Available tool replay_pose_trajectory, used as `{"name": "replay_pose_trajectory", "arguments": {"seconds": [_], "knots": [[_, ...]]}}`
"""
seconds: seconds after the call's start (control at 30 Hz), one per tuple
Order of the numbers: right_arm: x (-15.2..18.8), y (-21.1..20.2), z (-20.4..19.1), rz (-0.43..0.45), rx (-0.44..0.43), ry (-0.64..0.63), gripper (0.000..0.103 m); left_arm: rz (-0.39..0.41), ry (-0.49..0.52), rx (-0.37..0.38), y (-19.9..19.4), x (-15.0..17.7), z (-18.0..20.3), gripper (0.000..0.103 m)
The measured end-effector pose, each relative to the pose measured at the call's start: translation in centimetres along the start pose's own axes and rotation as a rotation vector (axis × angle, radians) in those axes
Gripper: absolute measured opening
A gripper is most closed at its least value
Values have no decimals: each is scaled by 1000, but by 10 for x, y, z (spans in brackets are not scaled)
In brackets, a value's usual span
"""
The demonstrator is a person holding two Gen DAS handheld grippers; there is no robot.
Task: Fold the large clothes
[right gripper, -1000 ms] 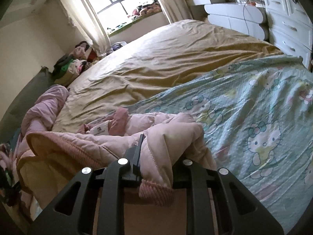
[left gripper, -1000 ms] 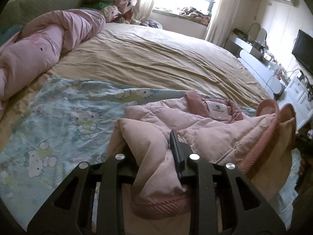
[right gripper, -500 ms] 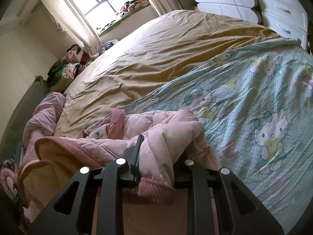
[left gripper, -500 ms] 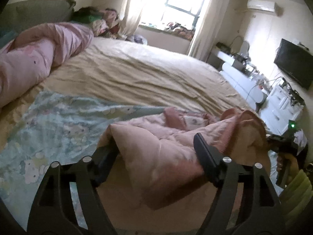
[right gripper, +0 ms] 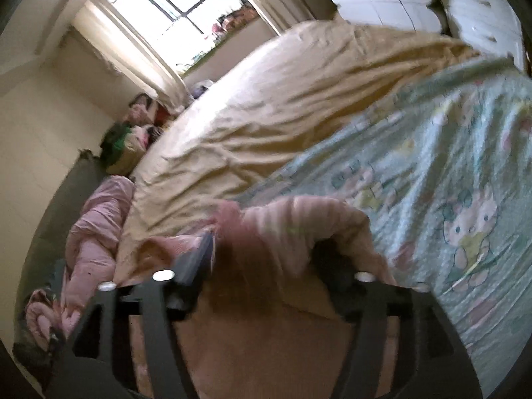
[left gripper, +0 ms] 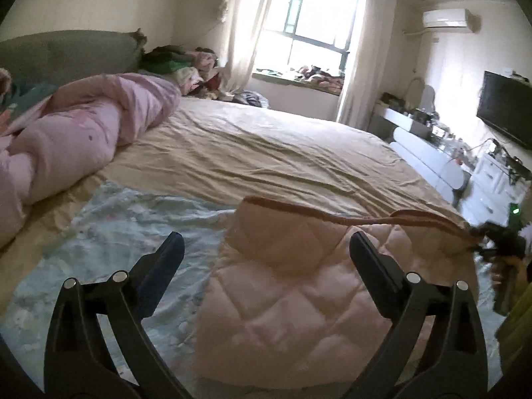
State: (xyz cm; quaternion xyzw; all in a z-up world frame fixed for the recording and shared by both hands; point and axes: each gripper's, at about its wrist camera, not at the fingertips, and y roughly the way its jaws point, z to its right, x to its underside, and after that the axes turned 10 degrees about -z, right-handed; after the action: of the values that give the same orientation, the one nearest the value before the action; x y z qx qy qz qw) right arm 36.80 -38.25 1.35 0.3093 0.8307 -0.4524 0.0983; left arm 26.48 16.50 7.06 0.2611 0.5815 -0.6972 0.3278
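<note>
A pink quilted jacket [left gripper: 292,286] lies folded on the Hello Kitty blanket [left gripper: 109,229] at the near edge of the bed. My left gripper [left gripper: 266,249] is open wide and empty, hovering just above the jacket. In the right wrist view my right gripper [right gripper: 262,252] has its jaws spread, with the jacket's ribbed pink hem [right gripper: 292,229] bunched loosely between them. The view is blurred, so contact with the fingers is unclear. The right gripper also shows in the left wrist view [left gripper: 498,249], at the jacket's right corner.
A tan sheet [left gripper: 266,146] covers the far bed. A rolled pink duvet [left gripper: 76,133] lies along the left. Clothes are piled by the window [left gripper: 179,63]. White drawers [left gripper: 492,183] and a TV [left gripper: 505,113] stand at the right.
My left gripper has let go of the jacket, opened wide and lifted away. My right gripper's jaws have spread apart from their grip on the hem. The jacket now lies flatter.
</note>
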Motion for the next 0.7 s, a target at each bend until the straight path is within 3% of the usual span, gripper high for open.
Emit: {"name": "replay_pose_trajectory", "arguments": {"seconds": [0.07,0.27,0.53,0.7], "knots": [[2,-19,-11,87,36,-72,84,-19,-4,-13,6,6,-5,93],[22,-49,-25,183,174,-294,93,-68,30,-72,26,25,-8,93],[68,-27,10,62,283,-419,95,-119,119,-131,45,46,2,93],[84,1,29,-23,270,-384,95,-182,108,-129,68,60,-5,94]]}}
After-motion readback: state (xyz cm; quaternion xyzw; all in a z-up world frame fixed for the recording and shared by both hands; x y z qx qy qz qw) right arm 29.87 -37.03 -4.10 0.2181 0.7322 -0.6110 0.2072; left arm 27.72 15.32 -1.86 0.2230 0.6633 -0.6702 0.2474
